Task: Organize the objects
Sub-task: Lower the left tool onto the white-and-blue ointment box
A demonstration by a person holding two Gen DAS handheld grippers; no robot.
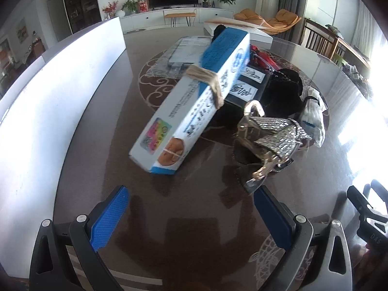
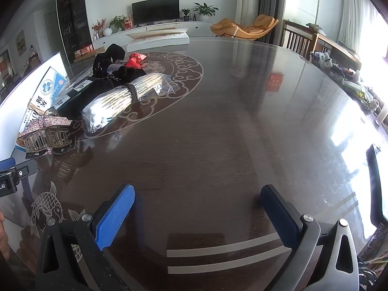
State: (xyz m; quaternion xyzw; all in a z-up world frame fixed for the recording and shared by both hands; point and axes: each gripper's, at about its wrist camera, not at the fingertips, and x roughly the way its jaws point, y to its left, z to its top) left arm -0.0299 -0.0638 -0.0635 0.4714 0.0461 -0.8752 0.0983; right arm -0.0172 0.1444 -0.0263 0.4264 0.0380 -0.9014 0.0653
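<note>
A long blue-and-white box (image 1: 194, 97) with rubber bands around it lies tilted on the dark table, its far end resting on a black box (image 1: 247, 89). A glittery hair claw (image 1: 269, 140) lies right of the long box; it also shows in the right wrist view (image 2: 46, 131). A bagged bundle of sticks (image 2: 123, 97), black cloth (image 2: 111, 63) and a red item (image 2: 134, 60) lie behind. My left gripper (image 1: 191, 198) is open and empty, just short of the long box. My right gripper (image 2: 197, 198) is open and empty over bare table.
A white storage bin (image 1: 48, 111) stands along the left. A clear bag (image 1: 184, 51) and a white box (image 1: 242, 30) lie at the table's far side. Chairs and a cluttered sideboard (image 2: 339, 65) stand to the right.
</note>
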